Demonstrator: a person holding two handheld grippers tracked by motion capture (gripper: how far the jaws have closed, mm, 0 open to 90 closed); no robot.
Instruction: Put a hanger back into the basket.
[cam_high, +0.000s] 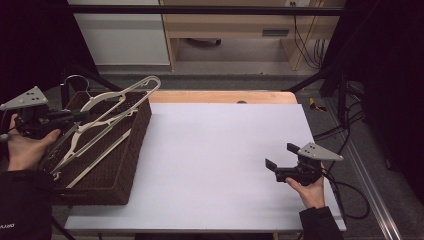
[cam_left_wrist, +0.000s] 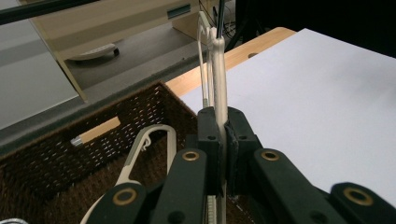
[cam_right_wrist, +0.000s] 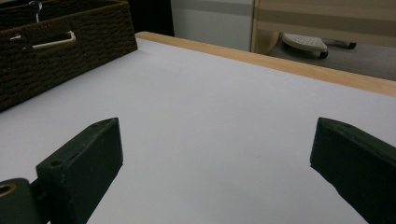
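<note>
Jaws of the left gripper (cam_left_wrist: 223, 140) are clamped together on a cream plastic hanger (cam_left_wrist: 219, 70), the pads pressing its thin bar from both sides in the left gripper view. That hanger is held on edge, tilted upward out of the woven basket (cam_high: 135, 150), and its far end reaches past the basket's back corner in the high view. The basket stands at the left end of the white table (cam_high: 220, 165), dark brown, with its long side running away from the person. More hangers (cam_high: 85, 150) lie inside it, overlapping, and one pale hanger (cam_left_wrist: 140, 158) rests on the basket floor just beside the left gripper. A metal hook (cam_high: 75, 80) rises above the basket's rear left corner. The left hand (cam_high: 22, 145) carries its gripper over the basket's left rim. Jaws of the right gripper (cam_high: 281, 160) stand wide apart with nothing between them; the right gripper view looks along them across bare table surface toward the basket. The right hand (cam_high: 311, 192) rests near the table's right front edge, well apart from the basket and the lifted hanger.
</note>
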